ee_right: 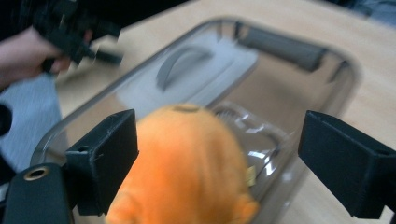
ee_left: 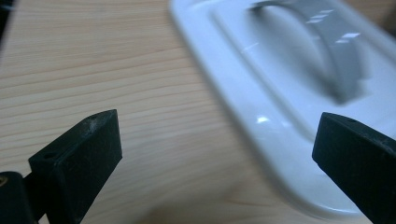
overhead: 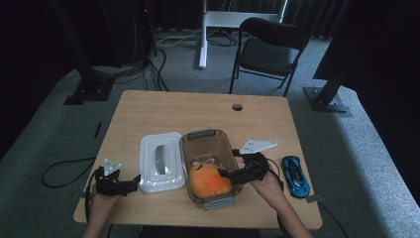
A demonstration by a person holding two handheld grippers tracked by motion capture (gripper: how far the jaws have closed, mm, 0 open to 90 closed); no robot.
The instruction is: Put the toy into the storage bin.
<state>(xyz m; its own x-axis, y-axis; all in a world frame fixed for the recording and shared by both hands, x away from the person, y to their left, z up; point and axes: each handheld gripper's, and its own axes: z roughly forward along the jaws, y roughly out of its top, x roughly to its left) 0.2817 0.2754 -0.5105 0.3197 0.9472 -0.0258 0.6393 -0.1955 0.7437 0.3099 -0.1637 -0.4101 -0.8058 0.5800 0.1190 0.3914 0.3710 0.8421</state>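
So, right gripper parked over the clear bin, jaws wide either side of the orange plush toy sitting in its near end, probably just dropped in. Left gripper also wide open, aimed at the white lid flat on the counter, presumably next. Blue toy car off right.

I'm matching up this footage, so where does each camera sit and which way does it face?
High view: above the person's side, looking forward and down at the table; forearms and both grippers show.
Left gripper view: on the left gripper, facing the white lid; open jaws show.
Right gripper view: on the right gripper, facing the orange toy in the clear box.
All share the lid.
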